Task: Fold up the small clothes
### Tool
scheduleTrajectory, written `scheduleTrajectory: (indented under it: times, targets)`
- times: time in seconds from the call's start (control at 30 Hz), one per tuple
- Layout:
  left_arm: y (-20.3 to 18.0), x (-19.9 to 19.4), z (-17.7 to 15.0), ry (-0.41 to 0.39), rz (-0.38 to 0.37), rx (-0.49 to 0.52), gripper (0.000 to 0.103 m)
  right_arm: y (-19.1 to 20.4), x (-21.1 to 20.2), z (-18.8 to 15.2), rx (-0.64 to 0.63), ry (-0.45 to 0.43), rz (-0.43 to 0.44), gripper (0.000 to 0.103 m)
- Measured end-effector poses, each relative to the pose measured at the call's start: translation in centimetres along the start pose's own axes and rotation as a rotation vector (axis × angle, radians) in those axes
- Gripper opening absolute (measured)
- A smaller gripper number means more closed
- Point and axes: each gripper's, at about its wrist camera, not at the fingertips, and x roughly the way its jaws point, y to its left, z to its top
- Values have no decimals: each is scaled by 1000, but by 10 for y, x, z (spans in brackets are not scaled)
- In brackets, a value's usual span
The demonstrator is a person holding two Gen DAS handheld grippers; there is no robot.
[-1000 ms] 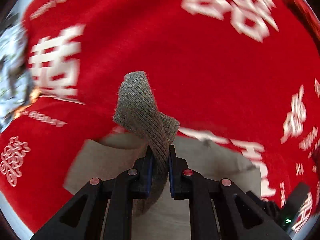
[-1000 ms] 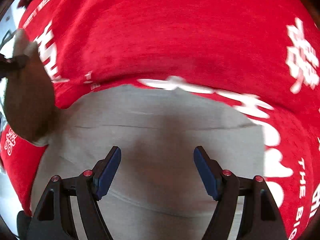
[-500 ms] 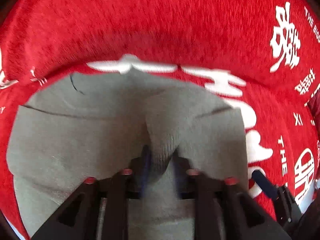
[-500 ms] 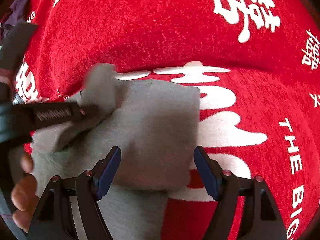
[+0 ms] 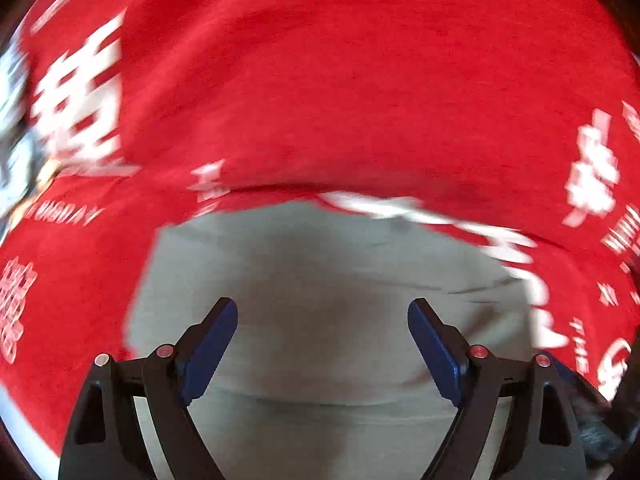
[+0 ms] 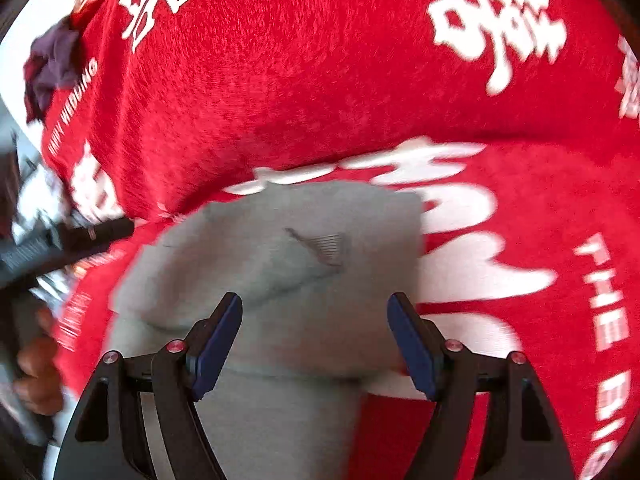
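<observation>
Red plush cloth with white printed characters and English lettering covers the whole surface under me; I cannot tell whether a desk or a bed lies beneath it, and none of its edges shows clearly. On it lies the grey knit garment, flat and partly doubled over, with a folded flap whose ribbed cuff end rests on top near the middle.

My left gripper has just been opening, and its blue pads now stand wide apart with nothing between them, the grey cloth lying flat below. My right gripper is also spread and empty, hovering over the garment's nearer part; its right pad sits above the garment's right edge, where grey meets red.

The relation that matters: the garment lies directly below and ahead of both grippers, running lengthwise away from me in the right wrist view, with a nearer strip trailing back under the fingers. In that view my left gripper's black body sits off to the left, a hand behind it, clear of the cloth. I judge the right gripper nearer for the next pinch.

The knit looks soft, fine-ribbed and limp, so it should crease easily yet slip on the fuzzy pile. A dark purple bundle lies far off at the left.
</observation>
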Motion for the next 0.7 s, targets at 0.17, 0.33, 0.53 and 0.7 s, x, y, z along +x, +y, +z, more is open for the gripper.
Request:
scheduleTrajectory:
  times: [0.17,0.33,0.53,0.7]
  targets:
    - [66,17,-16,46,126,-118,88,10,30,4,147,54,86,78]
    - [77,32,-35,100,115,-140,88,7,62,13,349,80,39,77]
    - [89,30,-36,77,93,-132,88,13,68,5,272,98,-39,12]
    - [130,30,-24,68,70,-265,88,34,27,11,140,-81,-53,10]
